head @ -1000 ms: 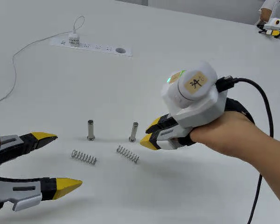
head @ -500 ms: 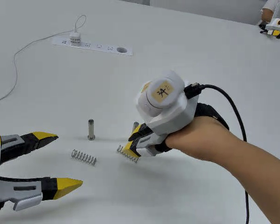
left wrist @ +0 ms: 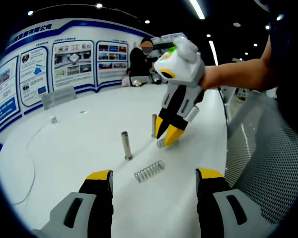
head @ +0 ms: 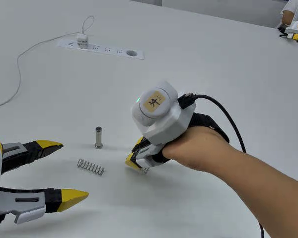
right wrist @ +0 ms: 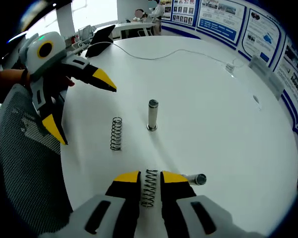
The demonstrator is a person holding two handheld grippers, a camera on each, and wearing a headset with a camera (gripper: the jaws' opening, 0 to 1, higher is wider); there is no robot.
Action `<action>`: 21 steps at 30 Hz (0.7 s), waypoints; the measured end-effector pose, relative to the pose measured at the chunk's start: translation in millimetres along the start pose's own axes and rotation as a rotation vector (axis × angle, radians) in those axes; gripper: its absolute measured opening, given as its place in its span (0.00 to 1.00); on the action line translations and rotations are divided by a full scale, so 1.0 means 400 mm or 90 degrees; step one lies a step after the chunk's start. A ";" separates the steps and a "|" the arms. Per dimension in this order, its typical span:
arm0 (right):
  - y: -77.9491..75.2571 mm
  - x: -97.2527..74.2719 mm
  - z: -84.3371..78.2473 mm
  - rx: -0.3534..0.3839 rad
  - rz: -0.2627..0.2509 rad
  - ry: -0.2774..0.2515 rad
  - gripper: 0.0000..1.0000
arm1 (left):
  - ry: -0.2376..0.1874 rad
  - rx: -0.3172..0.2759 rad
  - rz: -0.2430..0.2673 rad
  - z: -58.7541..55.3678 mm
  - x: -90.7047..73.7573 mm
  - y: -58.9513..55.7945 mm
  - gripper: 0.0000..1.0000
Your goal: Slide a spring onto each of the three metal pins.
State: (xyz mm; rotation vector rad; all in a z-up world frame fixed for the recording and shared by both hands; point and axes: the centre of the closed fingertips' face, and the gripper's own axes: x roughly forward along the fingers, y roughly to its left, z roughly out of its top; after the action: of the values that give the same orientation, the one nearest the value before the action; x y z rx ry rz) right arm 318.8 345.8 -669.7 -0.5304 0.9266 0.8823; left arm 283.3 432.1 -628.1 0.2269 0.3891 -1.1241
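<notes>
The right gripper [head: 134, 161] is tipped down with its yellow tips at the table [head: 213, 64], held in a bare hand [head: 198, 148]. In its own view the jaws stand only narrowly apart, and a spring [right wrist: 149, 187] lies lengthwise in the gap between them. The coils run close along the left jaw, with a sliver of table showing on the other side (whether the jaws actually pinch it, I cannot tell). A pin [right wrist: 193, 179] sits just beside the right jaw's tip; in the left gripper view that pin [left wrist: 154, 125] stands upright right behind the right gripper's tips, with the spring's end [left wrist: 161, 143] poking out below them. A second pin [head: 98, 137] stands upright further left, well apart from the right gripper. The other spring [head: 90, 166] lies flat on the table in front of that second pin, near it but not touching. The left gripper [head: 64, 171] hangs above the table at the lower left of the head view, jaws spread wide and holding nothing. In its own view the other spring [left wrist: 149, 170] lies ahead of the tips, about midway between them and touching neither. Far across the table lie a power strip [head: 100, 48] and its cable [head: 20, 64].
</notes>
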 end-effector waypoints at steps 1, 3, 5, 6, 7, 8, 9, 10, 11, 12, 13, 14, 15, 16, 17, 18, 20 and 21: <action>-0.002 0.004 -0.004 0.001 -0.002 0.005 0.17 | 0.000 0.000 0.000 -0.001 -0.001 0.000 0.69; -0.002 0.007 -0.006 0.002 -0.001 0.007 0.17 | 0.000 0.000 0.000 -0.001 -0.002 0.000 0.69; -0.002 0.010 -0.007 0.005 0.001 0.009 0.16 | 0.002 0.000 0.001 -0.003 -0.003 0.001 0.69; -0.001 0.011 -0.007 0.005 0.001 0.010 0.16 | 0.002 -0.001 0.001 -0.003 -0.004 0.002 0.69; -0.002 0.012 -0.007 0.005 0.001 0.010 0.16 | 0.003 -0.001 0.001 -0.004 -0.005 0.002 0.69; -0.002 0.014 -0.007 0.006 0.002 0.011 0.16 | 0.003 -0.001 0.002 -0.004 -0.005 0.003 0.69; -0.002 0.016 -0.007 0.007 0.002 0.012 0.16 | 0.003 0.000 0.002 -0.004 -0.006 0.003 0.69; -0.002 0.017 -0.007 0.007 0.002 0.013 0.16 | 0.003 0.000 0.002 -0.004 -0.006 0.003 0.69; -0.002 0.019 -0.008 0.007 0.002 0.015 0.16 | 0.003 0.000 0.002 -0.004 -0.006 0.004 0.69; -0.002 0.021 -0.009 0.007 0.003 0.016 0.16 | 0.003 0.000 0.003 -0.004 -0.006 0.004 0.69; -0.001 0.022 -0.009 0.007 0.003 0.016 0.16 | 0.003 -0.001 0.003 -0.004 -0.006 0.004 0.69; -0.001 0.023 -0.009 0.007 0.005 0.018 0.16 | 0.003 0.000 0.003 -0.004 -0.006 0.004 0.69; -0.001 0.023 -0.007 0.009 0.006 0.015 0.15 | 0.003 0.000 0.003 -0.004 -0.006 0.004 0.69; -0.001 0.023 -0.007 0.008 0.006 0.016 0.15 | 0.003 0.000 0.003 -0.004 -0.007 0.003 0.69; -0.001 0.023 -0.007 0.010 0.007 0.017 0.15 | 0.003 0.000 0.003 -0.004 -0.007 0.004 0.69; 0.000 0.023 -0.007 0.011 0.009 0.017 0.15 | 0.003 -0.001 0.004 -0.004 -0.007 0.004 0.69; 0.002 0.024 -0.008 0.015 0.012 0.016 0.14 | 0.002 -0.001 0.005 -0.004 -0.008 0.005 0.69; 0.002 0.024 -0.008 0.015 0.012 0.016 0.14 | 0.002 -0.002 0.005 -0.004 -0.008 0.005 0.69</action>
State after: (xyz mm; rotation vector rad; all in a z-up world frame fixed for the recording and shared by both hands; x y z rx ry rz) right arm 319.5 347.8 -679.5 -0.5144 0.9647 0.8818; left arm 283.5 436.1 -628.2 0.2278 0.3921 -1.1154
